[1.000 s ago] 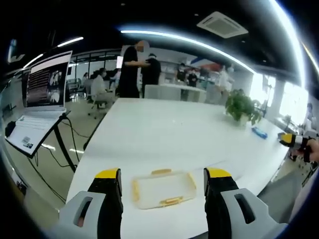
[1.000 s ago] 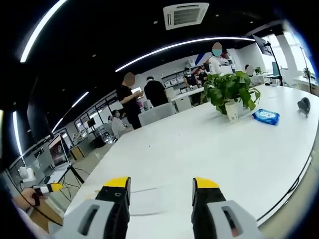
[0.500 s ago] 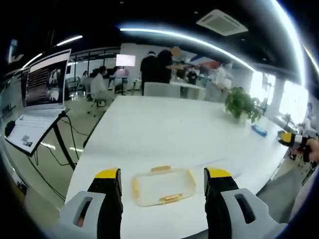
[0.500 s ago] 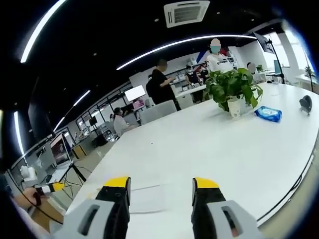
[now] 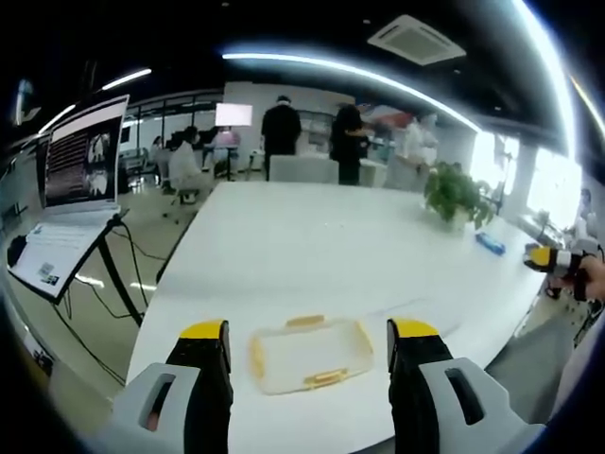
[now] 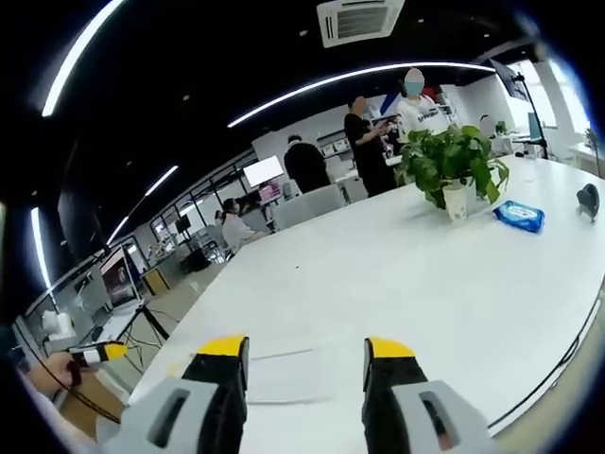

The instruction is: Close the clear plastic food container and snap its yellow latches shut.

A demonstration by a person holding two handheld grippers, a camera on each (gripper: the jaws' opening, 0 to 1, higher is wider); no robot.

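A clear plastic food container (image 5: 310,354) with yellow latches (image 5: 324,380) lies on the white table (image 5: 302,246), near its front edge. My left gripper (image 5: 307,333) hangs open above it, the container showing between its two yellow-tipped jaws, apart from both. In the right gripper view the container (image 6: 286,374) shows as a pale flat shape between the jaws of my open right gripper (image 6: 305,348), which holds nothing. The right gripper (image 5: 553,261) also shows at the far right of the left gripper view, and the left gripper (image 6: 95,354) at the lower left of the right gripper view, held by a hand.
A potted plant (image 6: 447,170) and a blue packet (image 6: 519,216) stand far along the table, with a dark object (image 6: 588,199) at the right. A laptop on a stand (image 5: 71,203) with cables is left of the table. Several people (image 5: 284,128) stand at the far end.
Both cameras have shifted a little. The people in the background have walked to the right. The container and both grippers' jaws stand as before.
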